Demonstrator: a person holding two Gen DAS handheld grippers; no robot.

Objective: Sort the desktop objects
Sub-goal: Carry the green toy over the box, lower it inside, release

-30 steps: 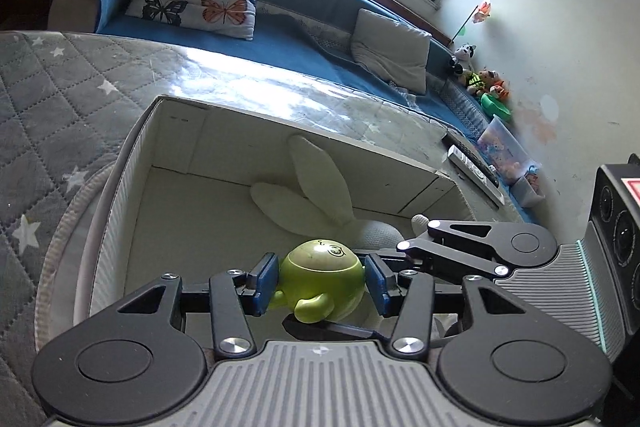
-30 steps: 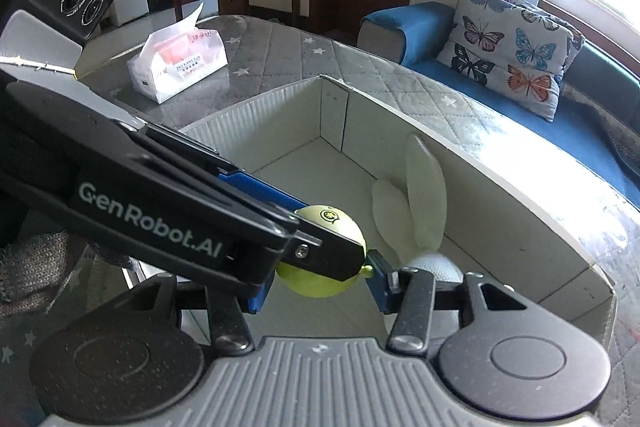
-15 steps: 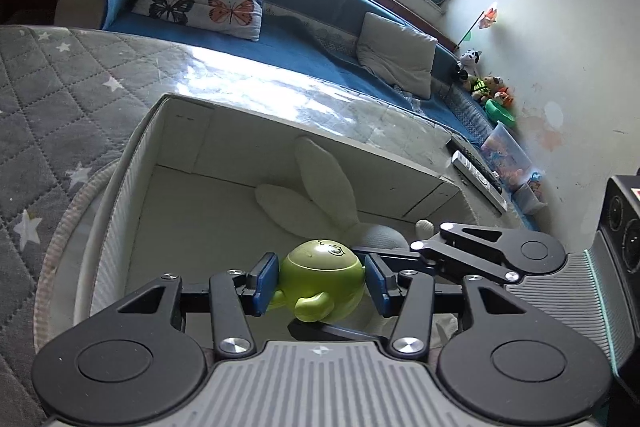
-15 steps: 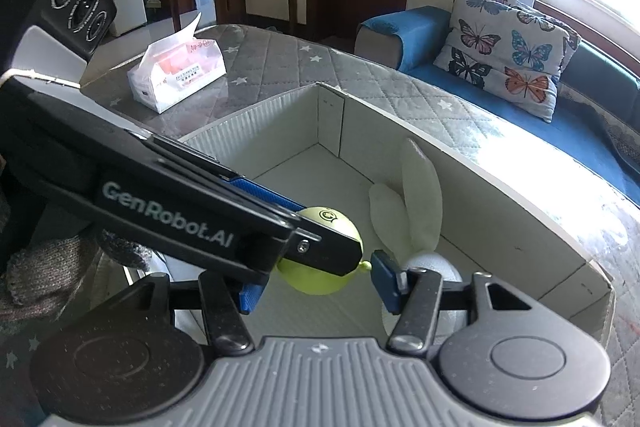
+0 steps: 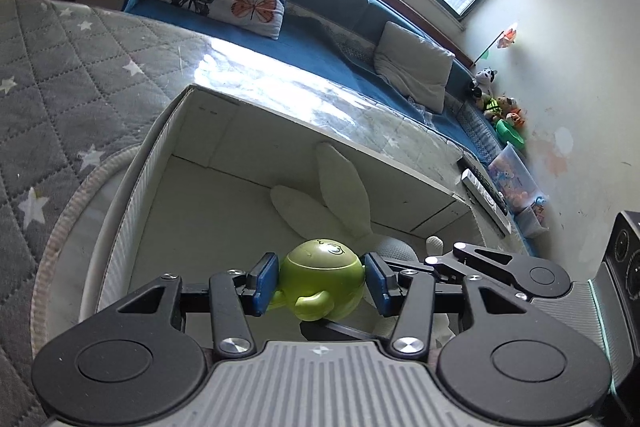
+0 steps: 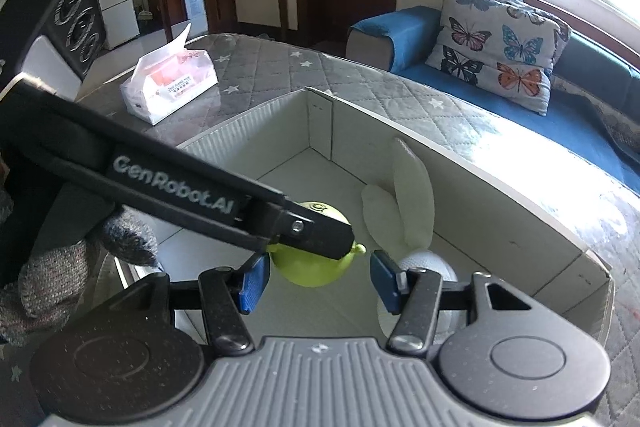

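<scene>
My left gripper (image 5: pixel 321 282) is shut on a round green toy figure (image 5: pixel 320 279) and holds it above the inside of a white cardboard box (image 5: pixel 168 131). In the right wrist view the toy (image 6: pixel 316 267) is partly hidden under the left gripper's arm. My right gripper (image 6: pixel 316 281) is open, its blue pads on either side of the toy without touching it. A white plush rabbit (image 5: pixel 340 187) with long ears lies in the box; it also shows in the right wrist view (image 6: pixel 412 199).
The box (image 6: pixel 500 203) stands on a grey quilted star-pattern cover (image 6: pixel 360 83). A tissue pack (image 6: pixel 172 87) lies on it beyond the box. A blue sofa with butterfly cushions (image 6: pixel 500 47) runs behind. Remote controls (image 5: pixel 484 195) lie past the box's right end.
My right gripper's jaws have opened wider around the toy. The left gripper still holds the toy, and both views have shifted slightly over the box.
</scene>
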